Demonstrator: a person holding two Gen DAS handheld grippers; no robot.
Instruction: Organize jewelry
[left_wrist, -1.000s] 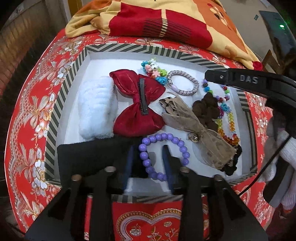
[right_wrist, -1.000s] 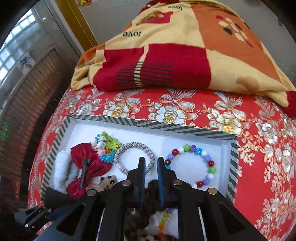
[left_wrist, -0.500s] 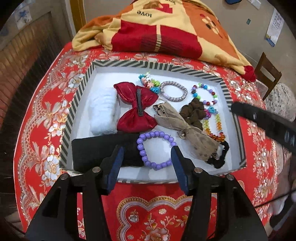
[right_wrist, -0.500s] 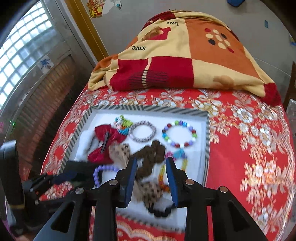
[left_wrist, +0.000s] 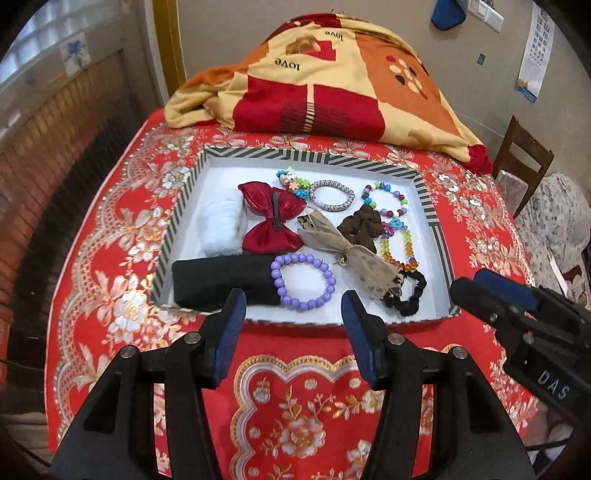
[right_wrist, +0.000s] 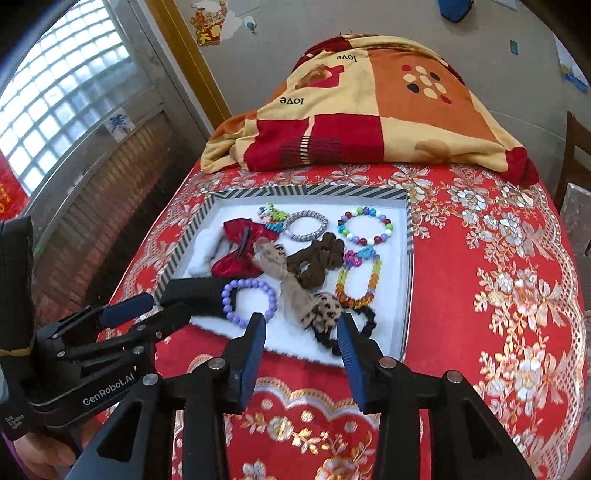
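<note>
A striped-rim white tray (left_wrist: 432, 206) (right_wrist: 408, 236) on the red table holds jewelry and hair pieces: a purple bead bracelet (left_wrist: 303, 281) (right_wrist: 248, 300), a red bow (left_wrist: 271, 221), a beige leopard bow (left_wrist: 351, 254), a brown scrunchie (left_wrist: 360, 225), a silver bracelet (left_wrist: 331, 195), a multicolour bead bracelet (left_wrist: 386, 199), an amber bead bracelet (left_wrist: 399, 245), a black band (left_wrist: 225, 282) and a white fluffy band (left_wrist: 221, 225). My left gripper (left_wrist: 293, 314) is open and empty, just in front of the tray's near edge. My right gripper (right_wrist: 301, 338) is open and empty over the tray's near edge.
A folded red, orange and yellow blanket (left_wrist: 332, 85) lies behind the tray. A wooden chair (left_wrist: 524, 162) stands at the right. The table has a red floral cloth (left_wrist: 122, 266). A window with slats (right_wrist: 74, 122) is to the left.
Both grippers have pulled back and up from the tray and opened wide. The purple bracelet and the brown scrunchie now lie free in the tray.
</note>
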